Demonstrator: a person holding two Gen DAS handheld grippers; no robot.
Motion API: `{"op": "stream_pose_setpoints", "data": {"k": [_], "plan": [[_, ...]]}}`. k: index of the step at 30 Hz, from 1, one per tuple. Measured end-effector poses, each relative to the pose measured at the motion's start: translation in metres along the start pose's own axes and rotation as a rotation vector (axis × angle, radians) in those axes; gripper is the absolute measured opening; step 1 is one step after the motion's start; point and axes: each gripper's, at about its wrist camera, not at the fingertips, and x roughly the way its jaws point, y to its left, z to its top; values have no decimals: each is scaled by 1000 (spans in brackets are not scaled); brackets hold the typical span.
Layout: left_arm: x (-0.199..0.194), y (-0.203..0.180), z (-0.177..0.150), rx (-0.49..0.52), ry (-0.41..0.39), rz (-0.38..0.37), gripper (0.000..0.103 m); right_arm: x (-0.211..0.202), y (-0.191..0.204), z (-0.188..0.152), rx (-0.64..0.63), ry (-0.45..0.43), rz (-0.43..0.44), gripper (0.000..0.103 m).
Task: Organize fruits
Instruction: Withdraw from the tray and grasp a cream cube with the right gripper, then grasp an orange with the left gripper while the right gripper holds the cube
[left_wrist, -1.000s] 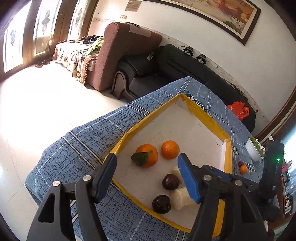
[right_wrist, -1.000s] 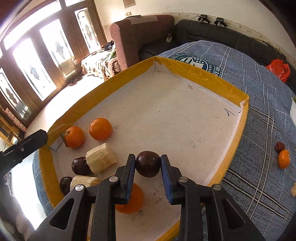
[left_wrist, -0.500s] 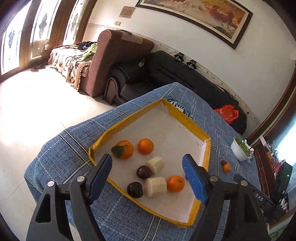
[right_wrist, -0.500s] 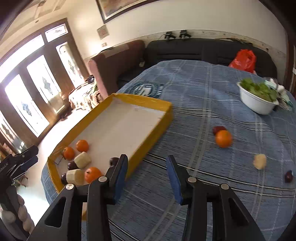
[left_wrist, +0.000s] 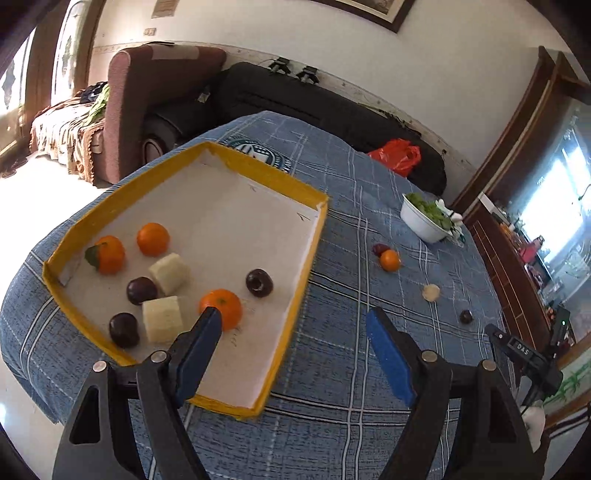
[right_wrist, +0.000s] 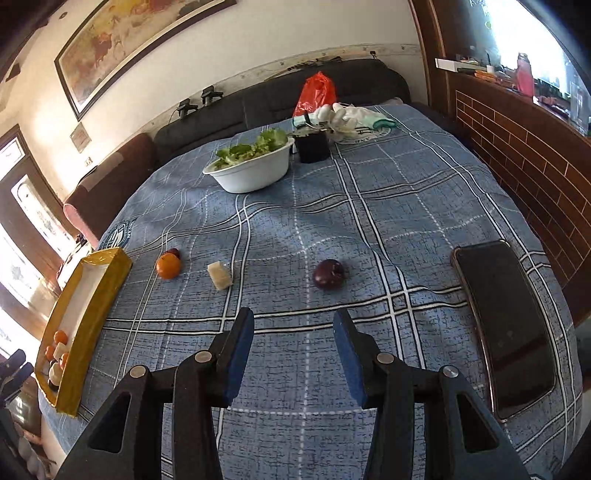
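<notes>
A dark plum (right_wrist: 328, 273) lies alone on the blue checked tablecloth (right_wrist: 369, 221), just above the centre of the right wrist view and straight ahead of the right gripper (right_wrist: 293, 350), whose fingers are spread apart and hold nothing. To the plum's left sit a pale fruit chunk (right_wrist: 220, 274) and, further left, an orange (right_wrist: 168, 266) touching a small dark red fruit (right_wrist: 173, 253). At the left edge of that view is the yellow-rimmed tray (right_wrist: 107, 291).

In the left wrist view the tray (left_wrist: 310, 258) fills the left half and already holds three oranges, three dark plums and two pale chunks. The left gripper (left_wrist: 293, 341) hangs over the tray's near right edge, fingers wide apart and empty.

The step in hand looks like fetching the next loose fruit, most likely the plum. That calls for moving the right gripper forward and down until its fingers straddle the plum, then closing gently, since a round fruit may roll. A phone (right_wrist: 506, 325) lies off to the right and a white bowl of greens (right_wrist: 255, 166) stands further back.
</notes>
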Motion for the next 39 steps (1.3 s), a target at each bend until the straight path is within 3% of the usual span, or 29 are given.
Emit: {"op": "stream_pose_setpoints", "data": {"k": [6,13,20,22,23,25,30,32,37,39], "plan": [[10,-23,-7,64,45,-23,80,24,11,2,-12,41,52,49],[28,-32,-2,60,95,-75,79,68,56,16,-80,76,89,49],[57,-51,20,82,97,-67,79,107,86,26,-150,89,61,48],[71,-59,26,92,116,-60,79,114,86,26,-156,91,65,44],[81,-64,29,100,128,-58,79,116,85,26,-162,91,61,31],[99,-76,33,116,143,-65,79,117,83,25,-177,85,50,22],[152,-111,44,158,180,-103,79,107,66,28,-117,74,101,21],[174,-126,46,196,186,-86,79,105,61,31,-95,71,120,21],[216,-152,49,277,180,-37,69,110,49,35,-44,104,146,21],[228,-159,47,309,183,-11,52,111,48,36,-37,108,150,21]]}}
